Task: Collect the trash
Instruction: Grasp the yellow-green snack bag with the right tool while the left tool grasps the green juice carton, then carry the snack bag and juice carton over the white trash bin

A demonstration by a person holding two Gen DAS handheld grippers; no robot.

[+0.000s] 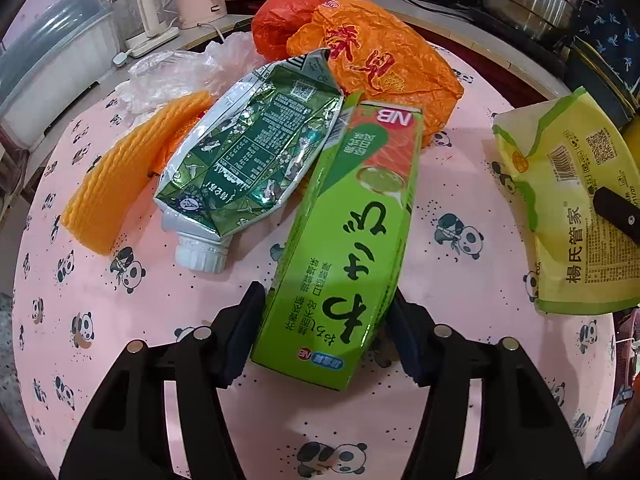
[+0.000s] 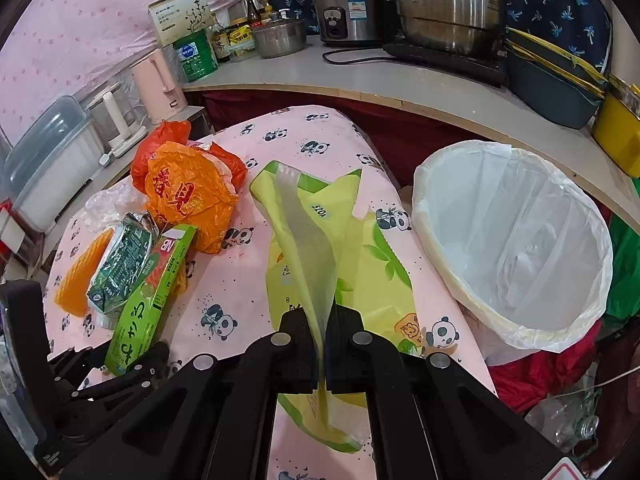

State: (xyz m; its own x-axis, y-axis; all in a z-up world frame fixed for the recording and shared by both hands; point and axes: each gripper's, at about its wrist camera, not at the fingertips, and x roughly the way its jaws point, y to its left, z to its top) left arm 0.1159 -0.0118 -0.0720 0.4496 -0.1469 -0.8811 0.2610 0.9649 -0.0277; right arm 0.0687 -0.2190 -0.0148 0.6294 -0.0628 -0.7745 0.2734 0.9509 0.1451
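My left gripper (image 1: 326, 320) is shut on the near end of a long green carton (image 1: 348, 232), whose far end rests on the trash pile; it also shows in the right wrist view (image 2: 148, 300). My right gripper (image 2: 320, 356) is shut on a yellow-green plastic bag (image 2: 316, 256) and holds its edge up off the table; the bag also shows in the left wrist view (image 1: 568, 200). A crushed dark green drink pouch (image 1: 248, 152) with a white cap, an orange foam net (image 1: 120, 176), an orange bag (image 1: 376, 60) and a red bag (image 1: 284, 16) lie on the table.
A bin lined with a white bag (image 2: 516, 240) stands right of the pink panda-print table (image 2: 224, 288). A clear plastic bag (image 1: 172, 72) lies behind the pouch. A counter (image 2: 360, 76) behind holds pots, a rice cooker, bottles and a pink kettle.
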